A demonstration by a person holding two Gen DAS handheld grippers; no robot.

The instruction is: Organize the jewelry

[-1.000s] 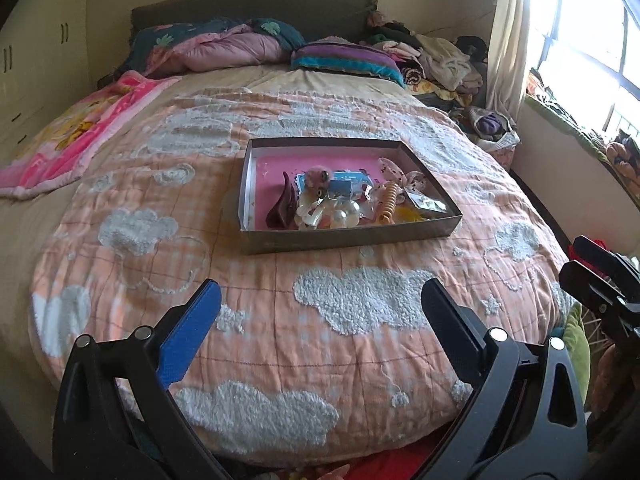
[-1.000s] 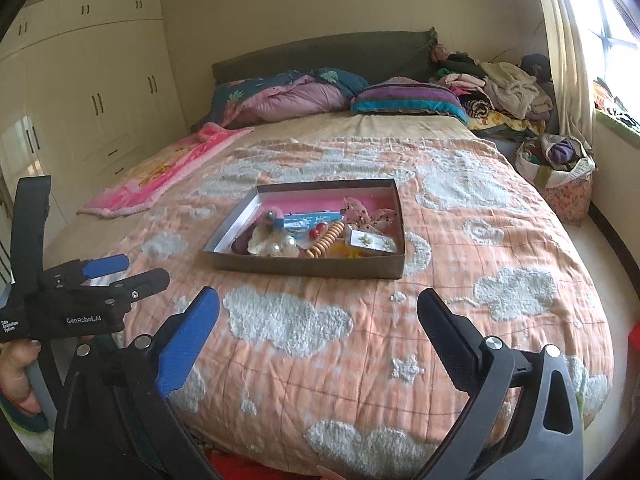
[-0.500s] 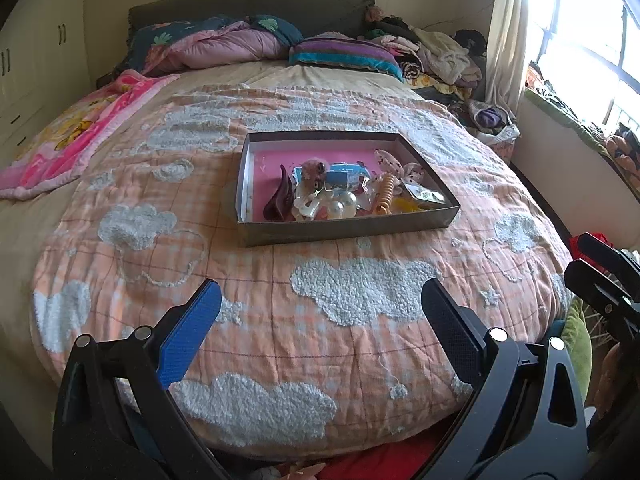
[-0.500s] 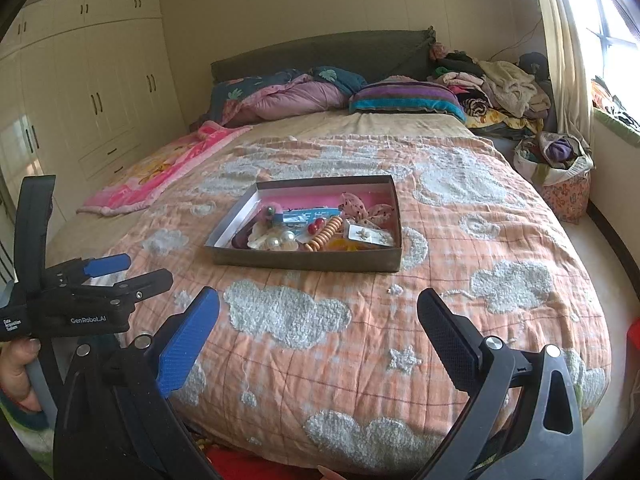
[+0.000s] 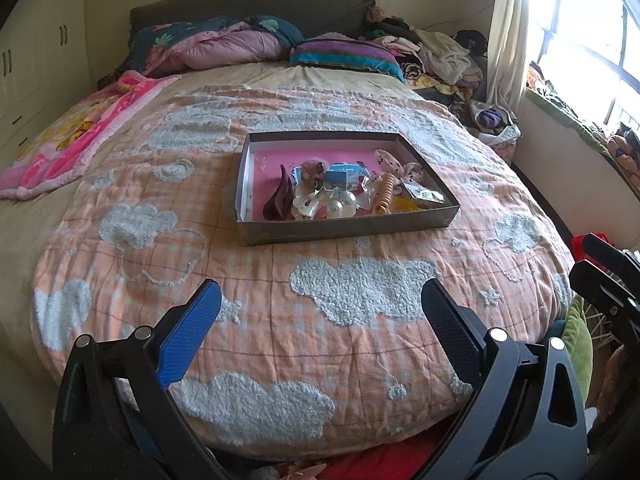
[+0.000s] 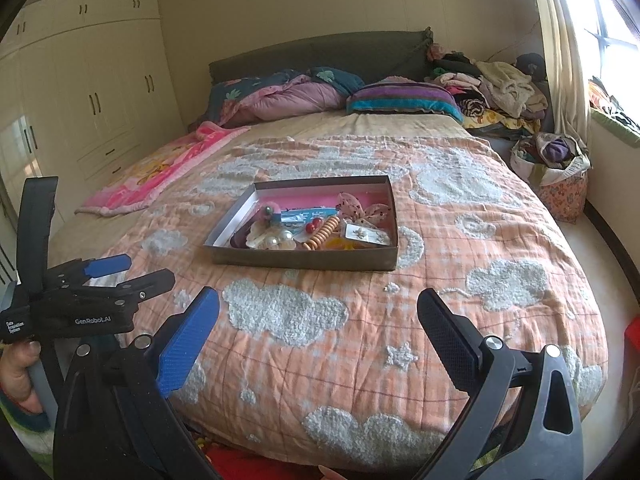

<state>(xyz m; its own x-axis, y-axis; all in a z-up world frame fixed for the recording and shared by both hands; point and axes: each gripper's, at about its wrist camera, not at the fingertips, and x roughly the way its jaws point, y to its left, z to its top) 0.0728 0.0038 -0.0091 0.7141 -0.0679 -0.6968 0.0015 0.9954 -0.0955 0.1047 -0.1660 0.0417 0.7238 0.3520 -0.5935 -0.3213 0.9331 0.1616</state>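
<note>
**A:** Jaws on the left gripper (image 5: 320,308) are spread wide in the left wrist view, nothing held. Blue pad on one finger, black on the other.

**B:** Box position relative to them?

**A:** Shallow grey box (image 5: 348,229) is seen ahead of the fingertips, well apart from them, roughly centred on the gap. It is set on the peach cloud-patterned quilt (image 5: 360,340). Pink lining (image 5: 268,164) is exposed at the box's left end; the jewelry pile (image 5: 344,194) is bunched toward the near wall and right side. Dark curved piece, pearls, an orange coiled band can be made out; the smaller bits cannot be told apart.

**B:** Right wrist view?

**A:** Right gripper (image 6: 318,306) is likewise held wide open and empty. The box (image 6: 304,258) is seen ahead, slightly left of the gap's centre, well apart from the fingertips. Same pile (image 6: 316,230) is seen inside, with a small card of earrings (image 6: 366,234) at its right end. The left gripper (image 6: 132,276) is visible at the left edge, gripped by a hand (image 6: 16,376), low beside the bed.
</note>
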